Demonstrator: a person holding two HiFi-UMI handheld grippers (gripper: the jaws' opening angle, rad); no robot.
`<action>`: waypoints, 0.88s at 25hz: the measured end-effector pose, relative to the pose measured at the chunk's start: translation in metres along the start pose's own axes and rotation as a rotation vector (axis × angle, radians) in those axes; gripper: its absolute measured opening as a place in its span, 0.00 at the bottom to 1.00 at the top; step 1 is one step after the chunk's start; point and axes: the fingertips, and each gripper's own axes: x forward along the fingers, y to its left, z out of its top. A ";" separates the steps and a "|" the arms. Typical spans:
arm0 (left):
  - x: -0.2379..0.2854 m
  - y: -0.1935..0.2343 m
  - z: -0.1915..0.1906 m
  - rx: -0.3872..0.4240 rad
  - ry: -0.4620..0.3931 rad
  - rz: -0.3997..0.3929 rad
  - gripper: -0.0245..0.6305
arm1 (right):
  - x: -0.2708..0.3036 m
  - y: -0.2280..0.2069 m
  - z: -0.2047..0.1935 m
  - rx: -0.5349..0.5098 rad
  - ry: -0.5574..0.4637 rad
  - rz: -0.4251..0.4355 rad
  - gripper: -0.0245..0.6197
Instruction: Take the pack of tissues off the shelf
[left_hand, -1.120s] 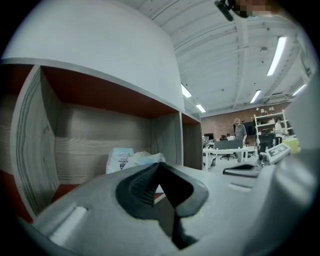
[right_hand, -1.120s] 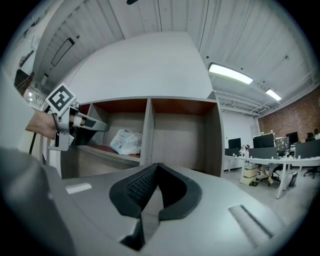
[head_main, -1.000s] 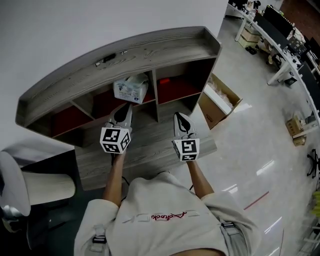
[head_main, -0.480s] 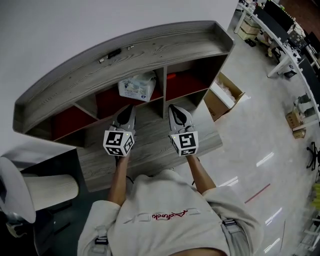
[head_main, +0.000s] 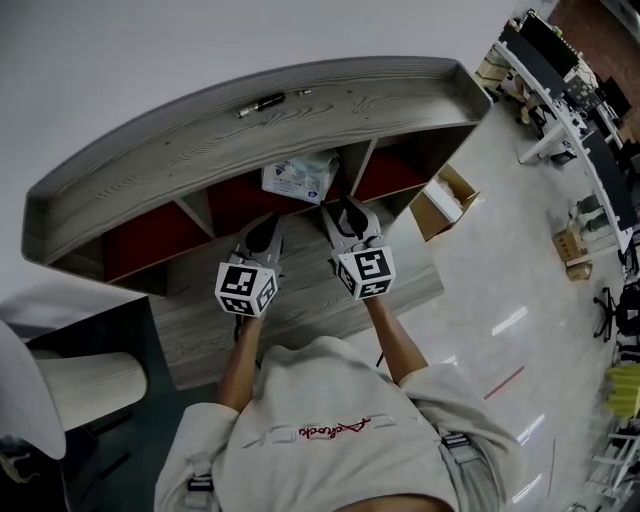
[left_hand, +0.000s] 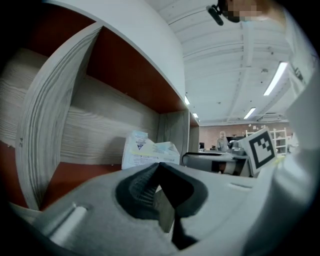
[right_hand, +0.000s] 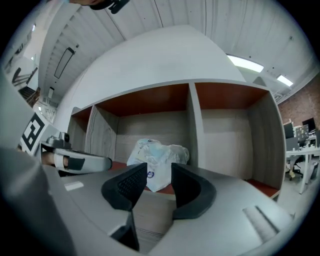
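Observation:
A pack of tissues (head_main: 300, 180) in pale, crinkled plastic lies in the middle compartment of the grey wooden shelf (head_main: 200, 130), on its red floor. My right gripper (head_main: 345, 213) points at the pack from just in front of the compartment. Its jaws are opening and nothing is between them. In the right gripper view the tissue pack (right_hand: 159, 156) shows beyond the gap of the right gripper (right_hand: 159, 171). My left gripper (head_main: 264, 233) is shut and empty, beside the right one and to the left of the pack. In the left gripper view the pack (left_hand: 147, 152) stands past the left gripper (left_hand: 158, 166).
A black pen-like item (head_main: 262, 102) lies on the shelf top. The shelf stands on a wooden desk (head_main: 200, 335). An open cardboard box (head_main: 442, 203) sits on the floor to the right. A white chair (head_main: 60, 385) is at the left, and office desks (head_main: 560, 70) are far right.
Both grippers have moved forward toward the shelf. The right gripper has swung left, from in front of the divider to just before the tissue pack.

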 end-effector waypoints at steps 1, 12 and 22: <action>-0.001 0.002 -0.001 -0.001 0.001 -0.004 0.04 | 0.005 0.003 0.000 0.002 0.008 0.006 0.27; -0.010 0.011 -0.006 -0.008 0.014 -0.027 0.04 | 0.034 -0.003 -0.010 -0.064 0.081 -0.084 0.18; -0.012 0.012 -0.006 -0.005 0.015 -0.011 0.04 | 0.022 0.004 -0.009 -0.134 0.066 -0.076 0.06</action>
